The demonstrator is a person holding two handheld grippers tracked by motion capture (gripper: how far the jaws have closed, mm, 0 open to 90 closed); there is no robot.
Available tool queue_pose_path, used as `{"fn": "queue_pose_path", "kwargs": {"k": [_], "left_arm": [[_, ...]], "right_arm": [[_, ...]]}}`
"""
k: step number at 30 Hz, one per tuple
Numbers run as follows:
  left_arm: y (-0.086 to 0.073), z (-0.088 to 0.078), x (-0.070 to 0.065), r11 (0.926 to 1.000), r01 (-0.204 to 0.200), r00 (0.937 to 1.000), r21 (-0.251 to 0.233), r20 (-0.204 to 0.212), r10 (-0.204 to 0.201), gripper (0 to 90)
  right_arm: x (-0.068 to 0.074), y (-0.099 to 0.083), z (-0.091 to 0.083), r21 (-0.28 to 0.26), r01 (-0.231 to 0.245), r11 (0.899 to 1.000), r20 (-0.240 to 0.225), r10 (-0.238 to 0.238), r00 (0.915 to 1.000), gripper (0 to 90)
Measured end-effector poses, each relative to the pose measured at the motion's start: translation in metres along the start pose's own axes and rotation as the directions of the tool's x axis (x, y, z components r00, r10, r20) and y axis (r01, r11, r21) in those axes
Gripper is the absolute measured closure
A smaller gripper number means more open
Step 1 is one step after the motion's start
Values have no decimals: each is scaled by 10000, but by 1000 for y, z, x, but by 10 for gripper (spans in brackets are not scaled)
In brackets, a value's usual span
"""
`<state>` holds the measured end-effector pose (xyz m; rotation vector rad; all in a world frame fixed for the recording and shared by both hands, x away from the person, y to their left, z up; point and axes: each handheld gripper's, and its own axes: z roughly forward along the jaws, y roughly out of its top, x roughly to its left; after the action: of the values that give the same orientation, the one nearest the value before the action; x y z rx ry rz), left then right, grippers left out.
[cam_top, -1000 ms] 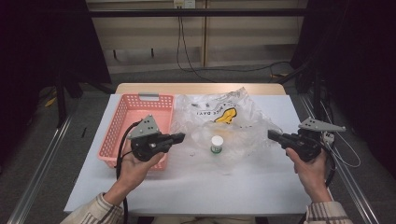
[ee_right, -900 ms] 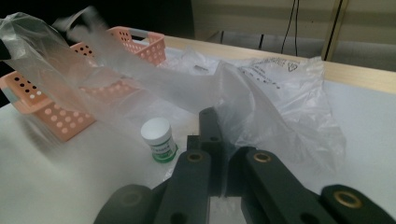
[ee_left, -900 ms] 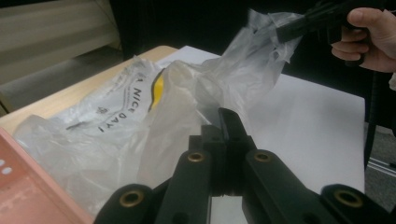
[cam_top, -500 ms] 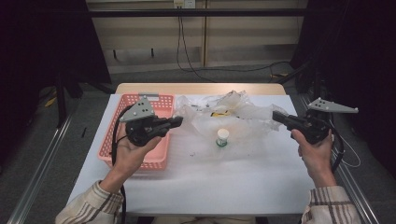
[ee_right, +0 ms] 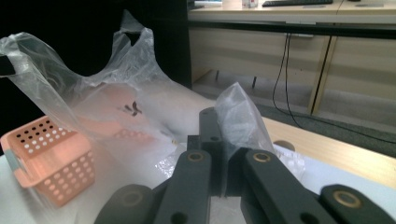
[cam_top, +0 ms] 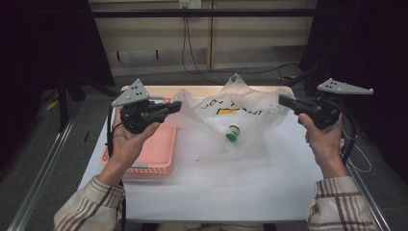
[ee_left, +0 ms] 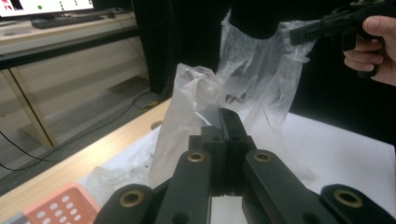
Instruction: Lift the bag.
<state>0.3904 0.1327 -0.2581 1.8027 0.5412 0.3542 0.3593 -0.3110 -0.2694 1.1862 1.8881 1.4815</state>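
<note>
Bottle (cam_top: 233,132) — label probably unreadable, bag (cam_top: 231,108) veiling it

Clear bag (cam_top: 231,113) with yellow print, green-capped bottle (cam_top: 233,132), salmon-pink basket (cam_top: 154,151).

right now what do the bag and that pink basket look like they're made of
The bag looks like thin clear plastic film, glossy and crinkled: the table and the small green-capped bottle show through it, and it hangs in soft folds between the left gripper and the right gripper. The basket looks like moulded rigid plastic, matt salmon pink, with rows of punched holes in its walls.
</note>
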Motion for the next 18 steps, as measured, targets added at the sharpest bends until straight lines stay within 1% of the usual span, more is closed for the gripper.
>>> {"fn": "queue_pose_path", "kwargs": {"k": [2,5,7,9,13,18], "left_arm": [[3,1,5,10000,53,9998,-79,-198,-55,900],[5,3,12,9996,215,9992,-165,-322,-220,900],[8,3,15,9995,253,9988,-179,-426,-260,900],[12,3,17,9996,169,9984,-222,-543,-181,900],[23,0,18,9994,2,9982,-337,-598,-22,900],[38,-5,22,9987,-71,9967,-499,-816,30,900]], "right_arm": [[1,4,4,-125,-28,9999,-73,27,10000,900],[1,11,9,-225,31,9997,-98,-33,9999,900],[1,17,10,-372,-17,9993,-108,13,9999,900],[0,25,12,-501,0,9987,-84,-5,10000,900],[0,42,13,-651,66,9979,-29,-68,10000,900],[3,63,12,-879,244,9958,51,-241,9997,900]]}}
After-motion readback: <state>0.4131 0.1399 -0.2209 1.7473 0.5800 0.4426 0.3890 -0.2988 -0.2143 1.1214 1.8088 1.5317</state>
